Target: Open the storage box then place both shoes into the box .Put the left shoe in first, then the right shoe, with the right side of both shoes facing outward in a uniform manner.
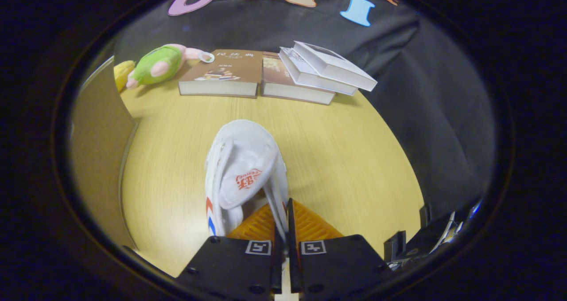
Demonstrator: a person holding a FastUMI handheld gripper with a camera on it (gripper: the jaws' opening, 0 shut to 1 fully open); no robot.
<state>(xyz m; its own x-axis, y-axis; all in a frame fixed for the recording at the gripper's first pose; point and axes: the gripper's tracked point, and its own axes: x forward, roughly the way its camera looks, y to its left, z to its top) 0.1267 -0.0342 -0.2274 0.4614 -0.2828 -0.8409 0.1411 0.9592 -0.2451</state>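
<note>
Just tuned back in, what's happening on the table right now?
The gripper has its jaws nearly closed on the rim of a white canvas shoe, which points away from them over the wooden table. A tan panel, perhaps the storage box, stands to the left; whether it is open can't be told. Beyond the shoe lie several books and a green plush toy against the back.

The heel of the white shoe (241,172) is hidden behind the claw (283,223), whose fingers are closed on its rim. A brown panel (99,159) is cut off beside the tabletop (177,159). A yellow thing (123,72) is half hidden behind the plush toy (159,64).
</note>
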